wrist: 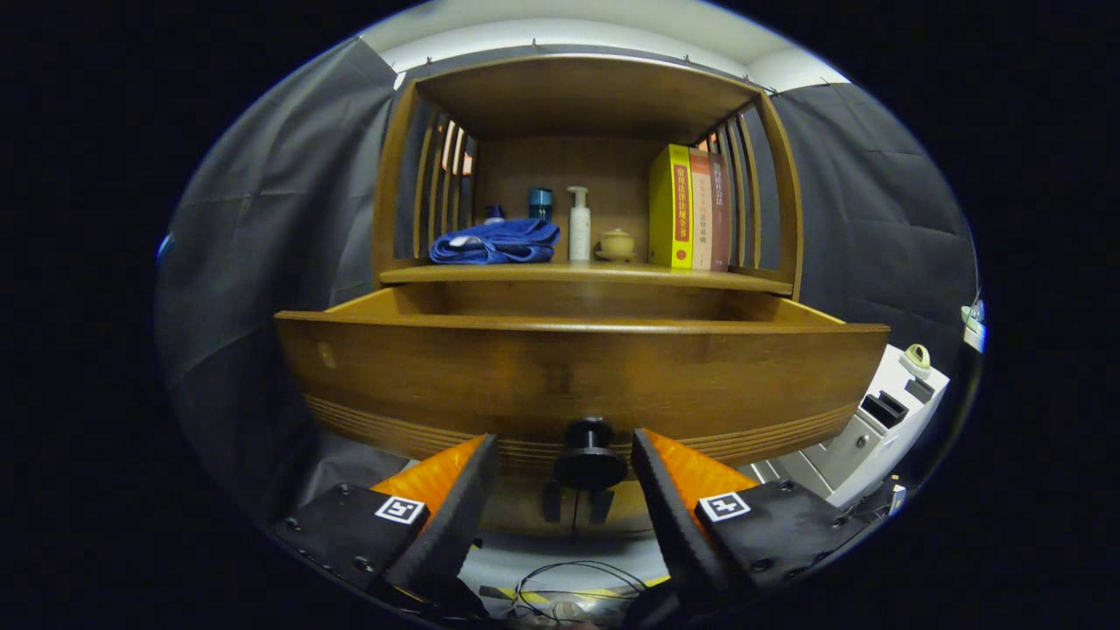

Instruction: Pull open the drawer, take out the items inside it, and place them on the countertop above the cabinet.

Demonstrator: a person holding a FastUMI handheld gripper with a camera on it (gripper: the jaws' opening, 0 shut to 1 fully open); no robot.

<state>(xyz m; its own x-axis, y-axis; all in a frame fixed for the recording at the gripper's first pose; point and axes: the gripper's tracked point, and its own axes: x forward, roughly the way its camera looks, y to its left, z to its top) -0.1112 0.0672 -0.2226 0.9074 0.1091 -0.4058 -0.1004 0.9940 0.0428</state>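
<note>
Open claw (564, 472), gripping nothing, straddling round black drawer knob (589, 455); brown wooden drawer (577, 376) pulled out; Chinese-lettered yellow book (670, 207) at one o'clock.

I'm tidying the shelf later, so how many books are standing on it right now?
3, upright together at the shelf's right end: a yellow book, a pale orange book beside it, and a dark red book against the wooden slats. Others may be hidden.

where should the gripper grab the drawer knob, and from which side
Grip the drawer knob on its narrow neck, behind the wider round cap, coming straight in from the front. The knob juts out of the drawer front between the fingers of the open gripper, so the cap should stop them slipping off when pulling.
</note>
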